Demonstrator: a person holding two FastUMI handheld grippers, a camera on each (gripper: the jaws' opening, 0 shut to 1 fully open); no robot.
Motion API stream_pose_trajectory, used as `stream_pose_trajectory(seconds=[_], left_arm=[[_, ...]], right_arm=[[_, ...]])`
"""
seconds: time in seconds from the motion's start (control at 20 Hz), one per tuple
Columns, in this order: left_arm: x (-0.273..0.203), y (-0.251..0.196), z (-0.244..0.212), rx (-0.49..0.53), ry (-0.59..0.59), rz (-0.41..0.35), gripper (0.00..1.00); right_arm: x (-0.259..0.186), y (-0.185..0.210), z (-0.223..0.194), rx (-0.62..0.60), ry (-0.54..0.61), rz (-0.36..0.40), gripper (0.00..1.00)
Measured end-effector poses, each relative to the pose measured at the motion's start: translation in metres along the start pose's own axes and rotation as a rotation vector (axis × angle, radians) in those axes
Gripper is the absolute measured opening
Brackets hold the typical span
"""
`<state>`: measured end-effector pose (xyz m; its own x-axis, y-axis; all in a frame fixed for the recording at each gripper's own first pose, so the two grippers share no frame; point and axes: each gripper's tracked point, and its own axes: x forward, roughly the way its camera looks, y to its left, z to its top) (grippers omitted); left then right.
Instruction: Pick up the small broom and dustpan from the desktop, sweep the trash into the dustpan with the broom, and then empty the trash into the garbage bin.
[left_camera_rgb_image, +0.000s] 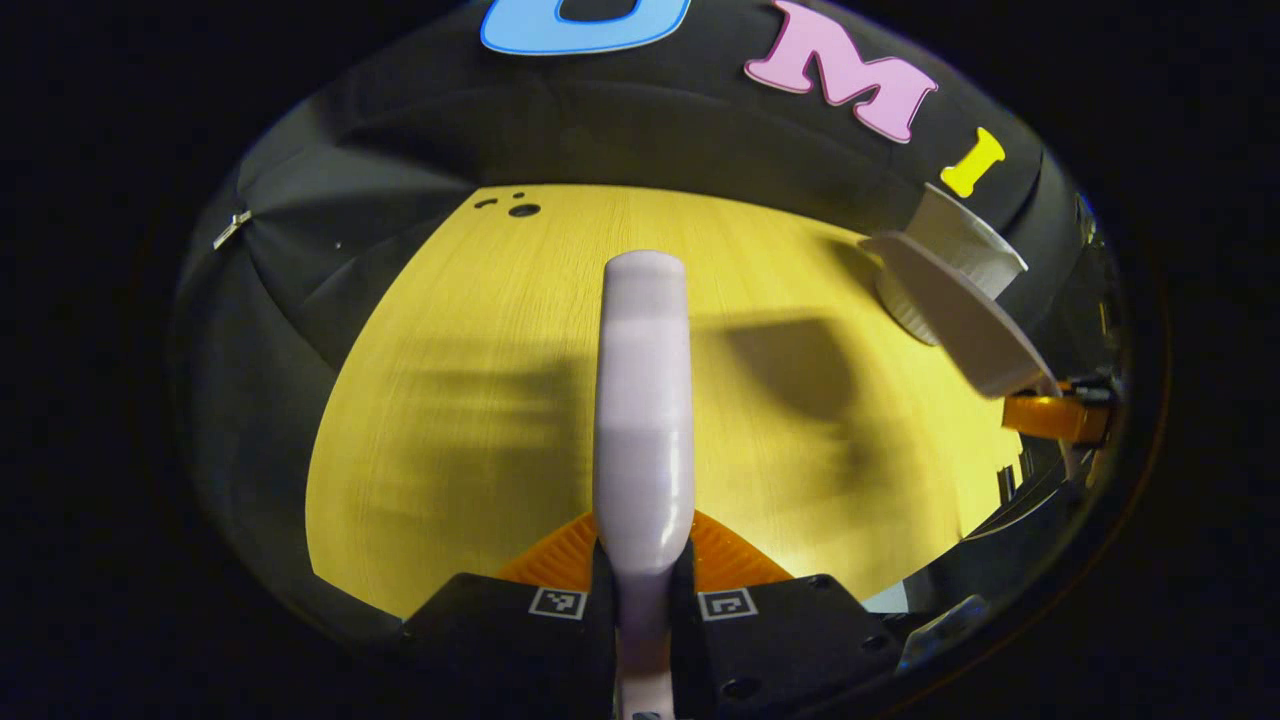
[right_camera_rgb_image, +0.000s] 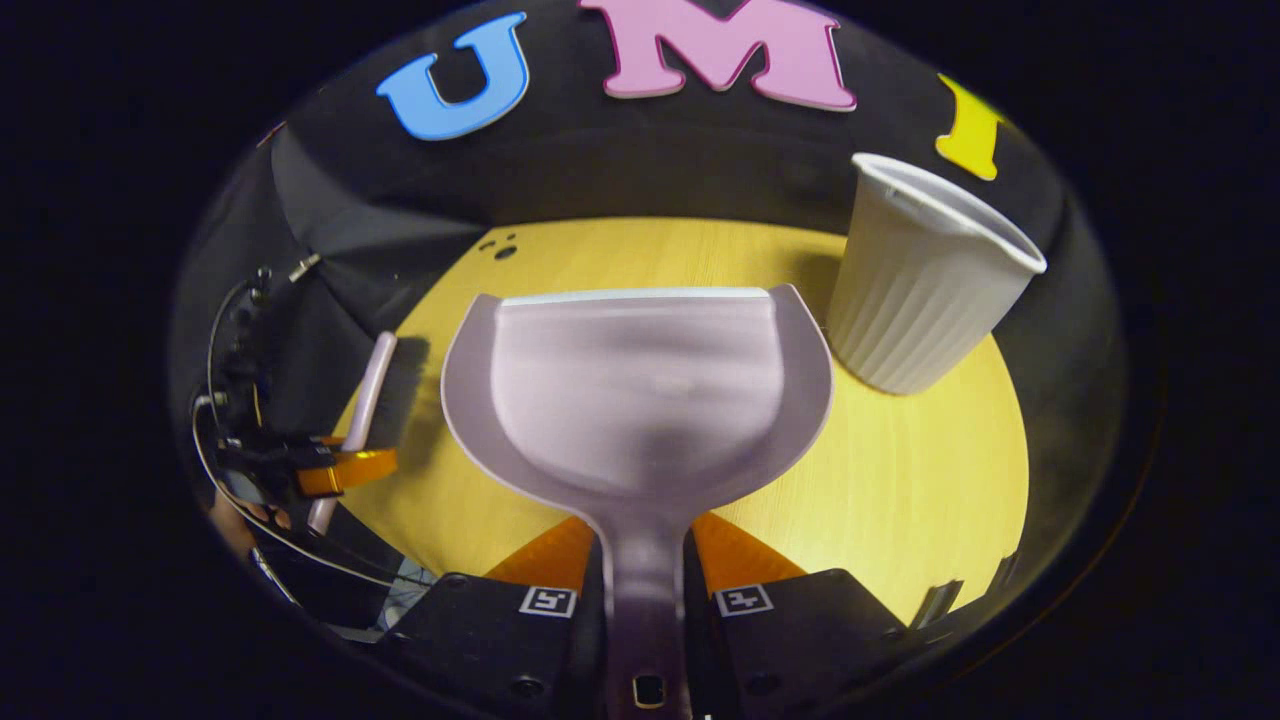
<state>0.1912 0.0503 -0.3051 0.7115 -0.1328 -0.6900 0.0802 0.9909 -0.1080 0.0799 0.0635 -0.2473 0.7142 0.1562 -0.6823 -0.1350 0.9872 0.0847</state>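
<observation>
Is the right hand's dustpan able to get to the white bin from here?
Probably yes. The right tongs grip the dustpan by its handle, and the bin stands just beside it on the table with nothing between.

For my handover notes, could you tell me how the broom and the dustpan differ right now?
The broom is a slim, rounded bar; the dustpan is a wide, shallow scoop with raised side walls. The left gripper clamps the broom; the right gripper clamps the dustpan by its narrow handle. Both are pale and held above the desktop.
</observation>
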Motion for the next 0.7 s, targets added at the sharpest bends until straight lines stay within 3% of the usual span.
stream_pose_trajectory(seconds=[0.1, 0.15, 0.25, 0.45, 0.7], left_arm=[[0.011, 0.0, -0.01, 0.01, 0.052, 0.026, 0.26], [0.017, 0.0, -0.014, 0.015, 0.07, 0.034, 0.26], [0.028, 0.006, -0.018, 0.042, 0.094, 0.062, 0.26], [0.05, 0.012, -0.024, 0.083, 0.16, 0.096, 0.27], [0.056, 0.009, -0.028, 0.084, 0.208, 0.101, 0.29]], right_arm=[[0.023, 0.001, -0.025, 0.007, 0.062, -0.007, 0.4], [0.033, 0.001, -0.035, 0.018, 0.089, -0.004, 0.31], [0.049, -0.003, -0.044, 0.021, 0.131, -0.02, 0.36], [0.07, -0.015, -0.048, -0.05, 0.147, -0.069, 0.36], [0.074, -0.015, -0.05, -0.035, 0.142, -0.081, 0.37]])
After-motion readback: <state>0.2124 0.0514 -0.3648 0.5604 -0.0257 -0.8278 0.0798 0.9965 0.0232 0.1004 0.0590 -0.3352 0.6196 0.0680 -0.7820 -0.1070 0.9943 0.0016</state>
